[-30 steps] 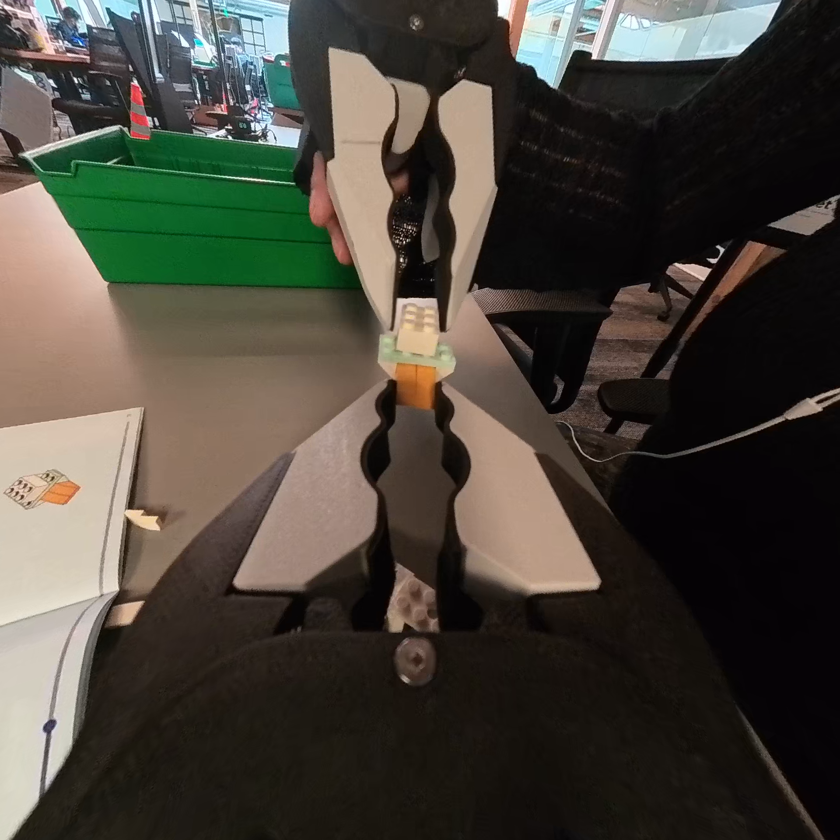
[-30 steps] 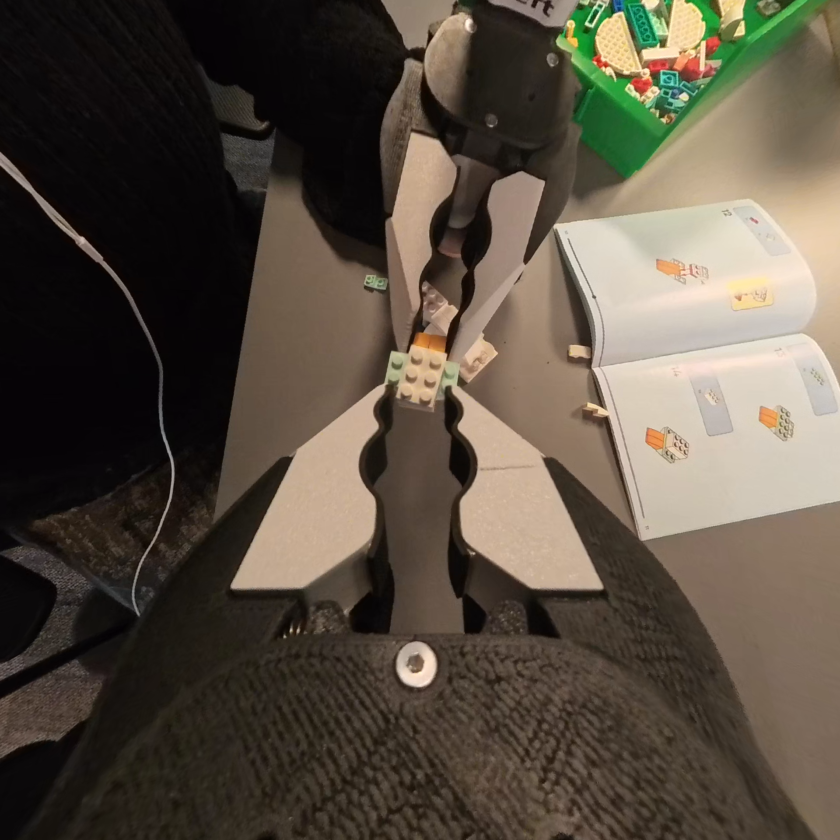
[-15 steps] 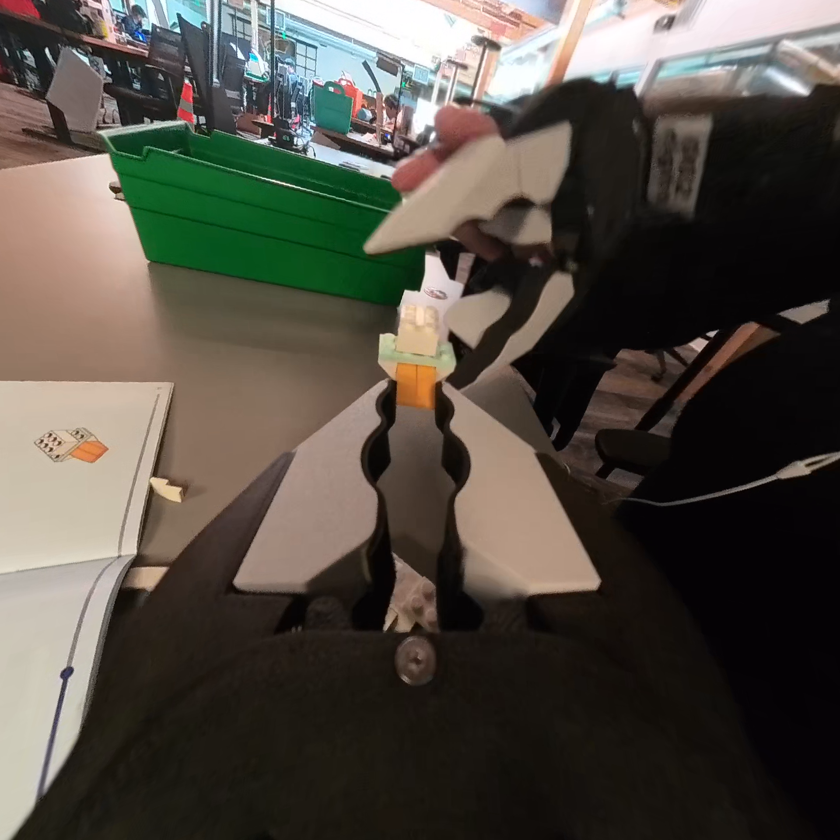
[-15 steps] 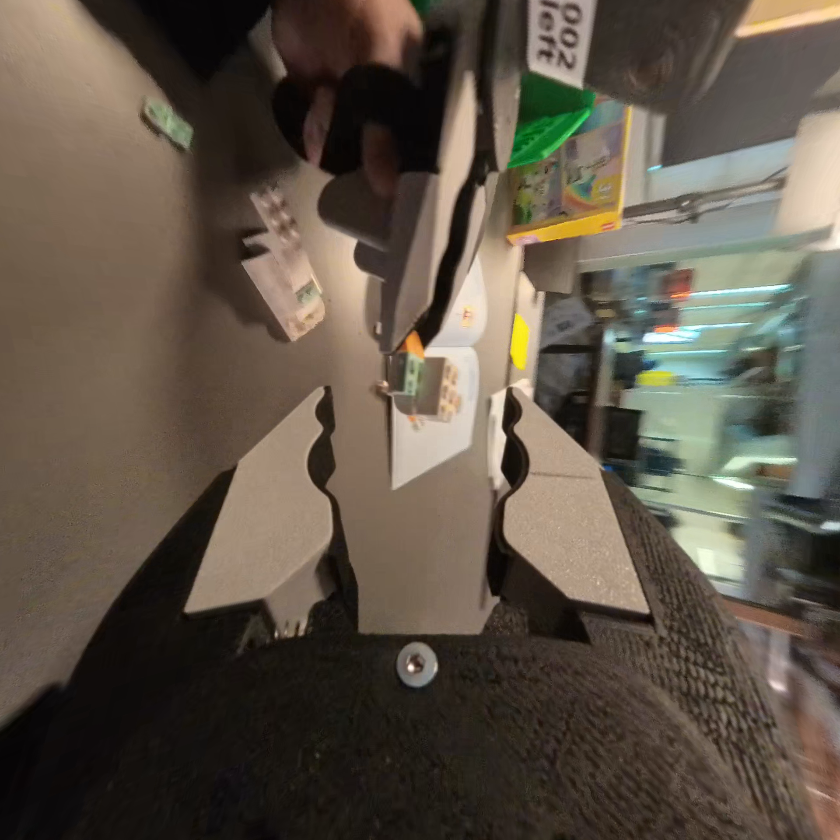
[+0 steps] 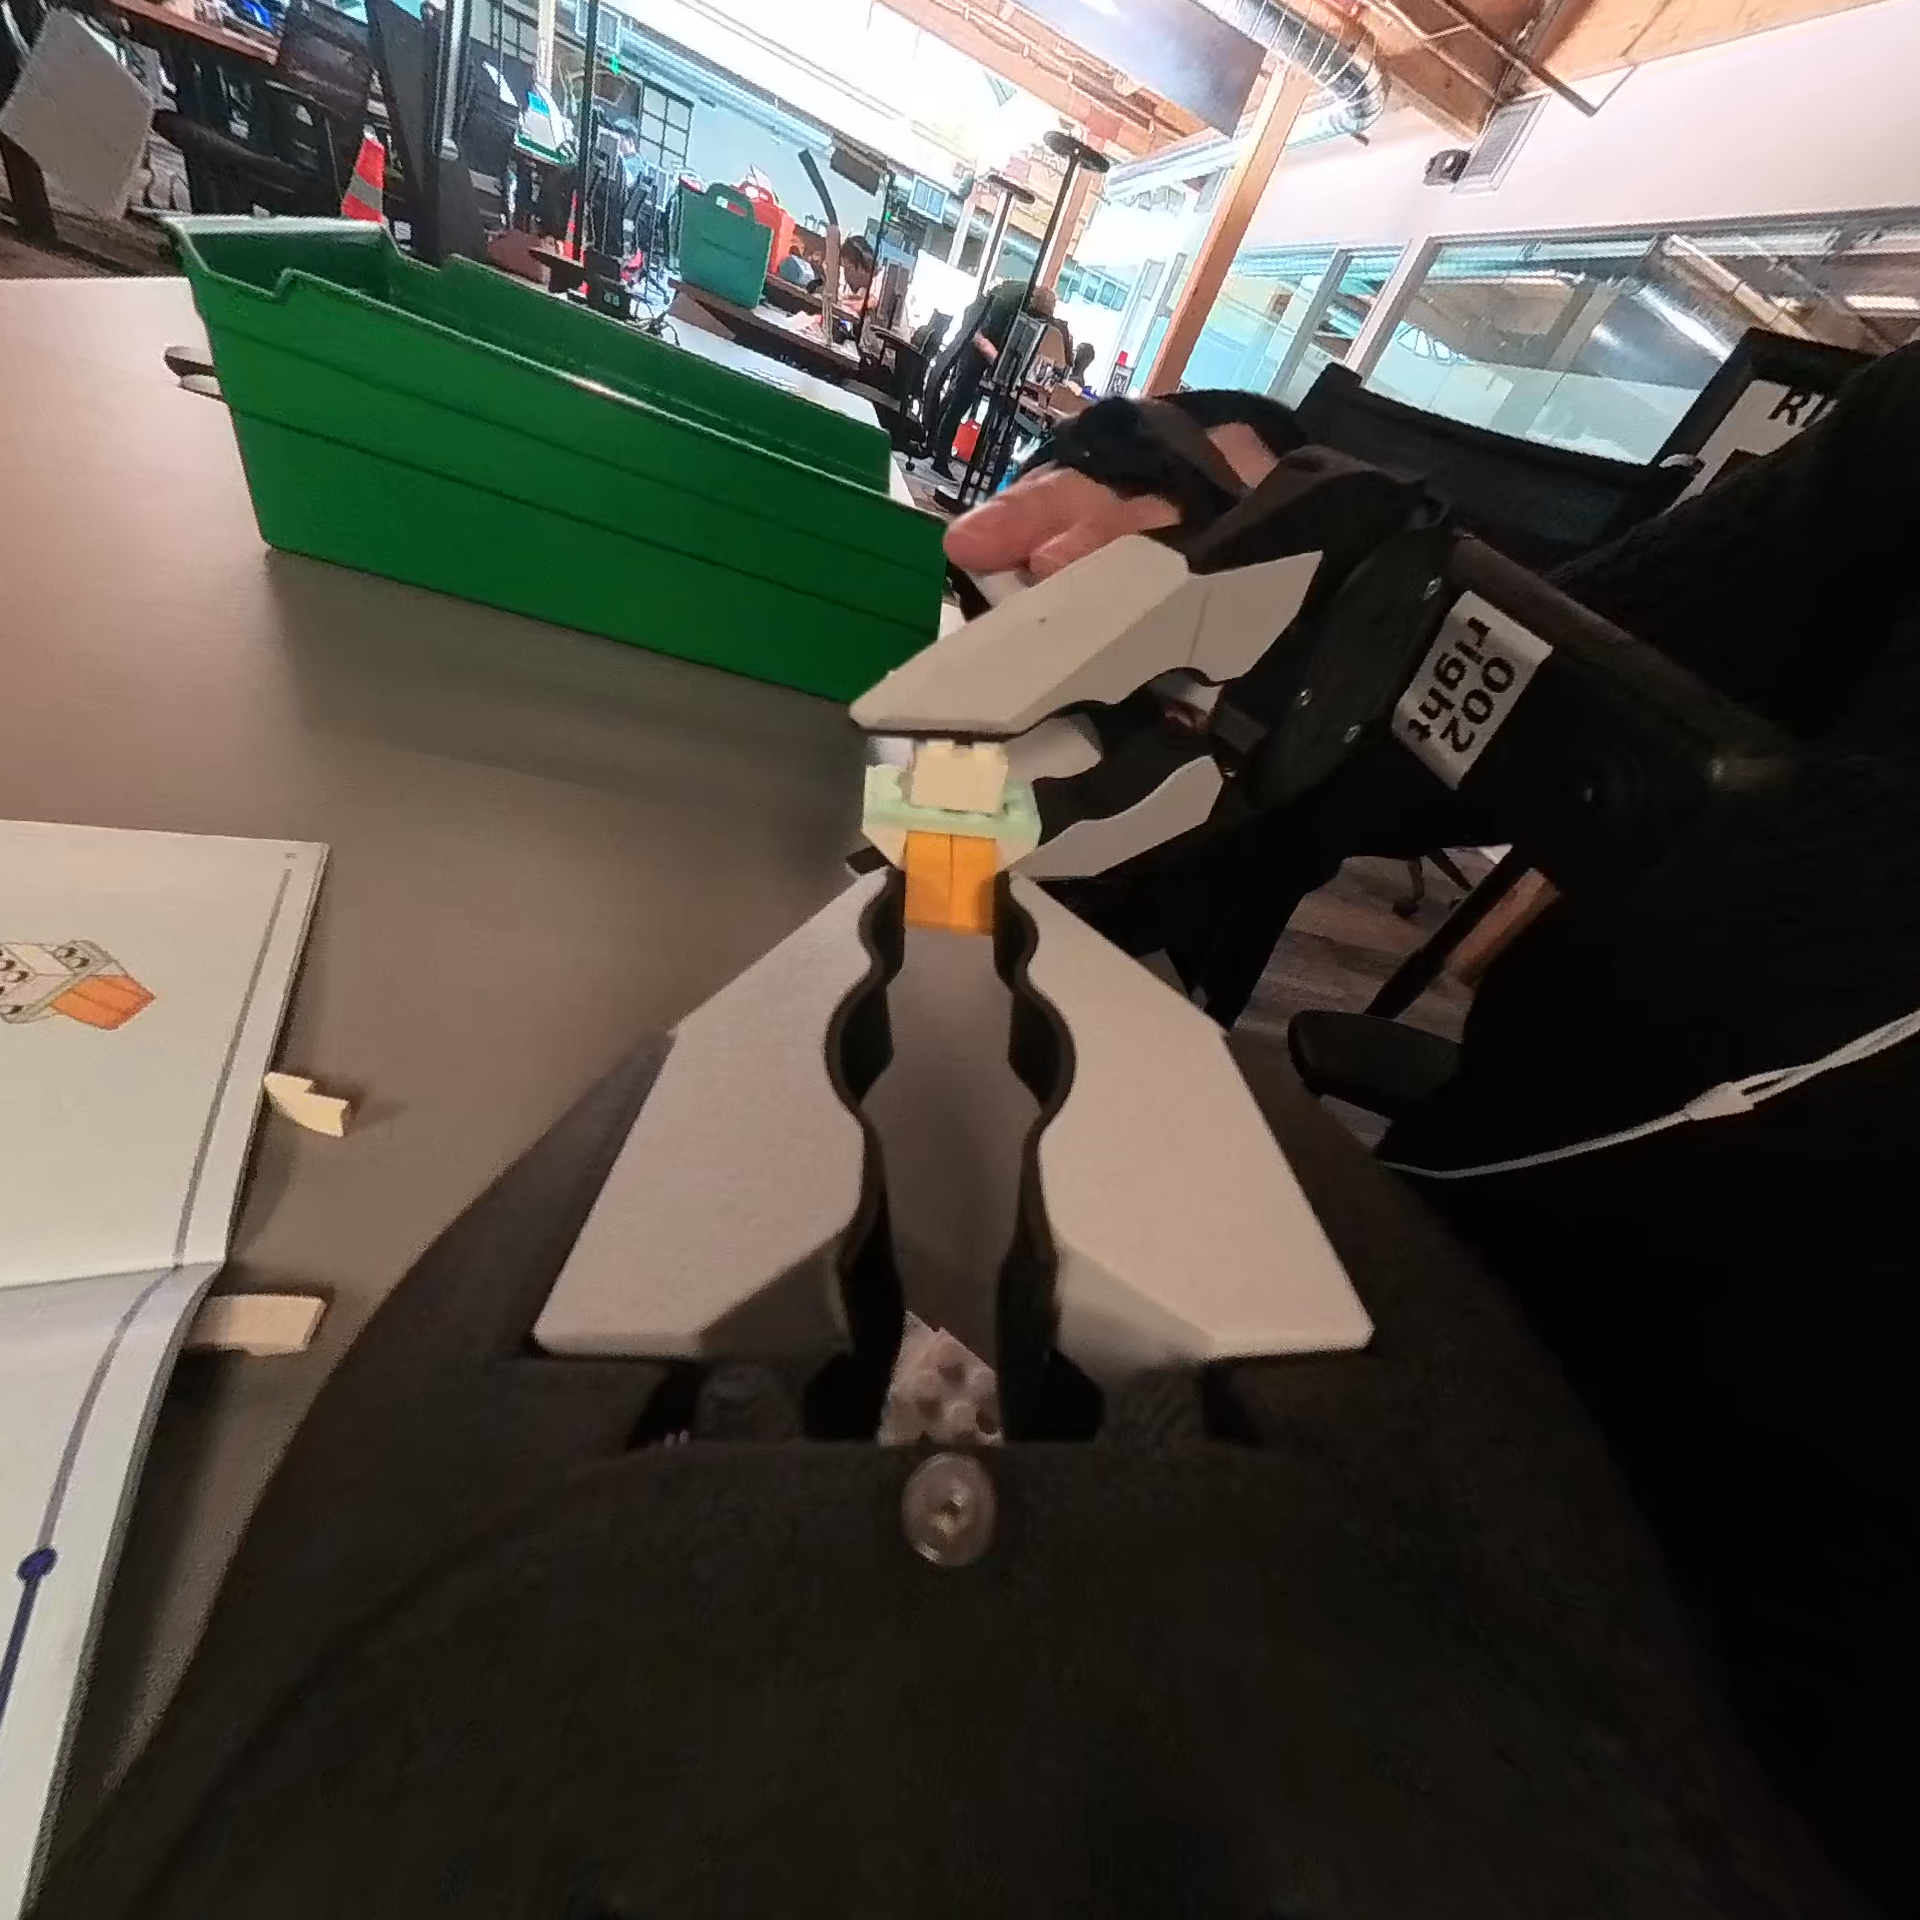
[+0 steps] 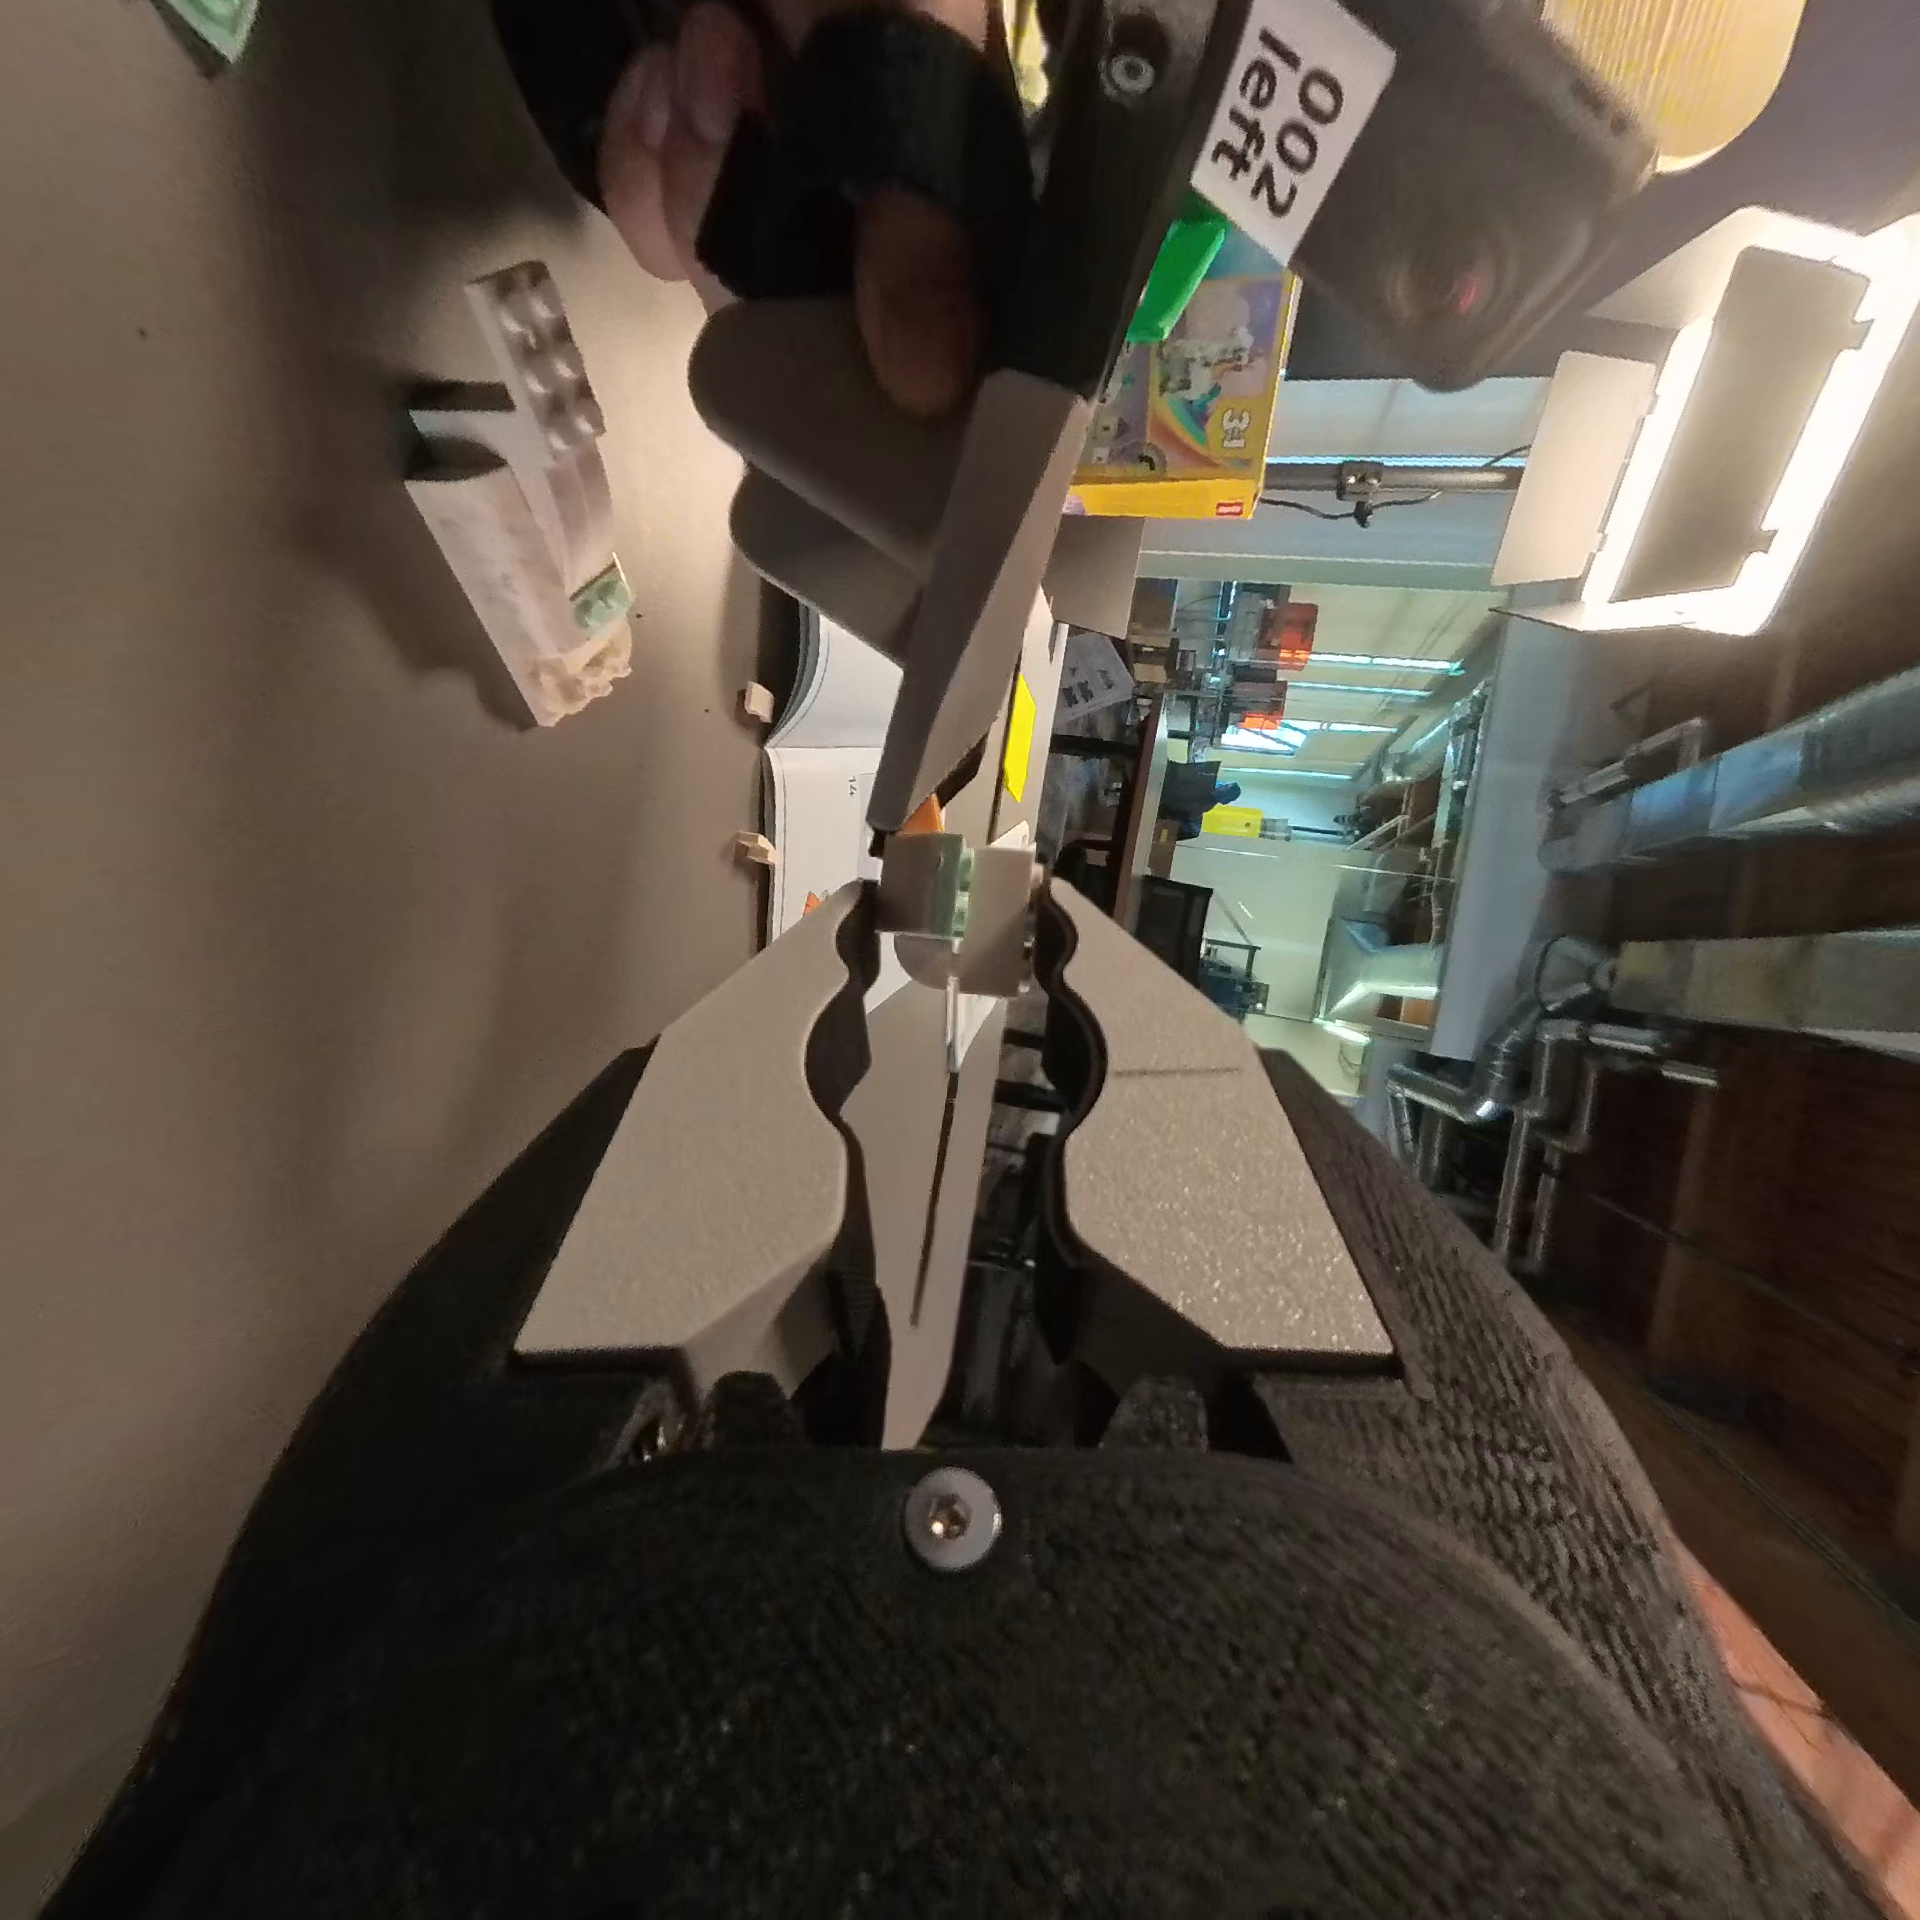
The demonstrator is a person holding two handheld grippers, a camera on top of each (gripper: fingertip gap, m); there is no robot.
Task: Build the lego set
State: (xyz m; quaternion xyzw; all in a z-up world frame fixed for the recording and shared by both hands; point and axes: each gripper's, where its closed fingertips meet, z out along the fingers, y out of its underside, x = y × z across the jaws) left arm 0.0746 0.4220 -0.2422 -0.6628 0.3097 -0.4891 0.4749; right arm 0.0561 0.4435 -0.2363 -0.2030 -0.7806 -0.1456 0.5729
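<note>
Left jaws: we see the left gripper (image 5: 948, 902) clamped on the orange brick (image 5: 948, 883) at the base of the small stack, at 12 o'clock in the left wrist view.
Right jaws: half a second ago they stood wide apart beside the stack. Now the right gripper (image 6: 951, 912), rolled on its side, is closed around the stack top to bottom, one finger on the cream brick (image 5: 958, 777) and the other under the pale green plate (image 5: 951, 821).
Stack: orange below, green plate in the middle, cream on top; held clear of the desk (image 5: 436, 790) between both grippers.
Change: a second ago the right jaws pinched the cream brick from above. They let go, turned, and now squeeze along the stud axis.
Meaning: we judge this a press to seat the cream brick fully; whether a gap remains we cannot tell.
Nearby, left wrist view: instruction booklet (image 5: 125, 1060) at 9 o'clock, two loose cream pieces (image 5: 310, 1103) beside it, green bin (image 5: 561, 520) at 11 o'clock.
Nearby, right wrist view: a white studded sub-assembly (image 6: 530, 499) lies on the desk at 10 o'clock, and the set's box (image 6: 1184, 416) shows at 1 o'clock.
Risk: an off-axis squeeze could twist the stack out of the left grip.
</note>
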